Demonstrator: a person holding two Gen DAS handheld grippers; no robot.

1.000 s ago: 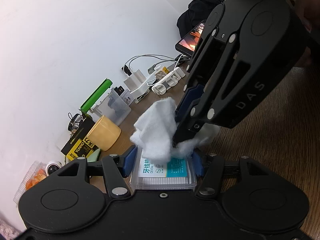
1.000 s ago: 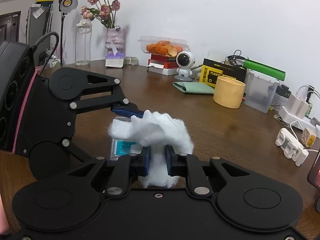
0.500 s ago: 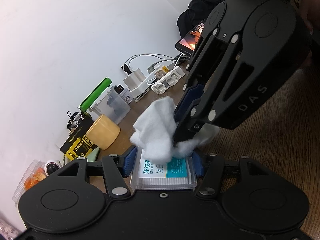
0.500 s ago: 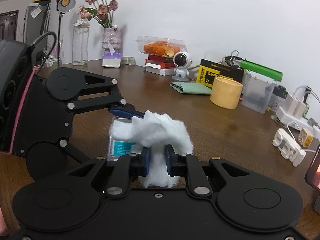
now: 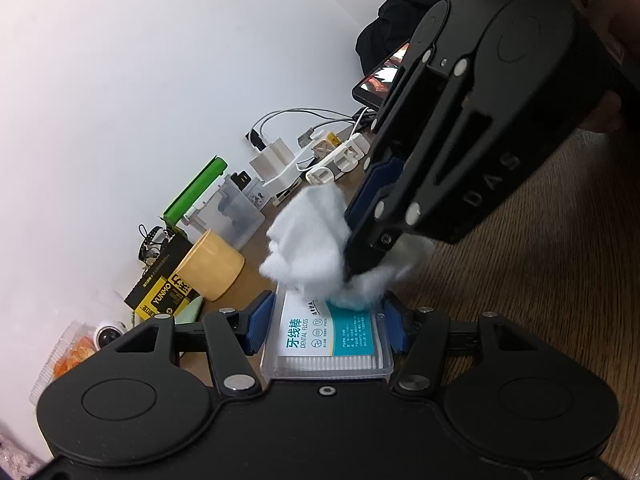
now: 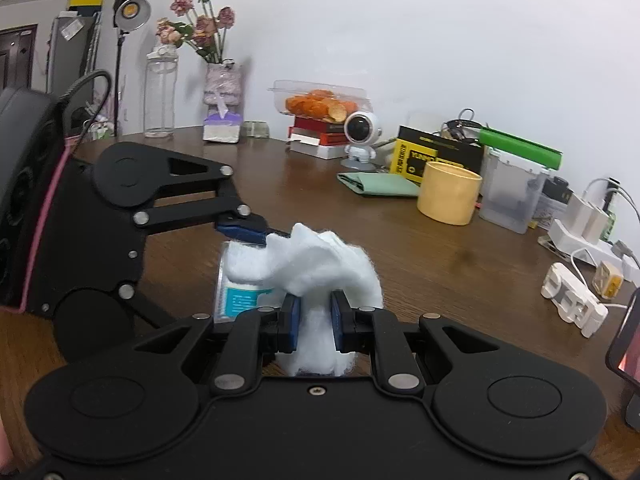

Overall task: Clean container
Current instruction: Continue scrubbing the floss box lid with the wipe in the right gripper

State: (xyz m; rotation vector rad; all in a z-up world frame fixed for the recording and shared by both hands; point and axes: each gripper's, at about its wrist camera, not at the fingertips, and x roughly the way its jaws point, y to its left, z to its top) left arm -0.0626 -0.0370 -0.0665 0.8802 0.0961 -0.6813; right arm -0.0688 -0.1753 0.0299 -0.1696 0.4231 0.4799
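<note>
My left gripper (image 5: 326, 326) is shut on a clear plastic dental floss box (image 5: 326, 340) with a white and teal label, held above the wooden table. My right gripper (image 6: 314, 320) is shut on a wad of white cotton (image 6: 316, 264). The cotton (image 5: 308, 240) rests on the far end of the box lid. In the right wrist view the box (image 6: 236, 296) shows partly under the cotton, with the left gripper's blue finger pad (image 6: 244, 232) at its far side. The right gripper body (image 5: 460, 152) fills the upper right of the left wrist view.
Along the wall stand a yellow cup (image 6: 448, 196), a clear bin with a green lid (image 6: 512, 196), a yellow-black box (image 6: 436, 156), a folded green cloth (image 6: 380, 186), a small white camera (image 6: 360, 136), chargers and cables (image 6: 576, 292), a vase (image 6: 222, 100) and a phone (image 5: 384, 76).
The cotton wad has slid a little along the box lid toward its far end. Both grippers keep their hold.
</note>
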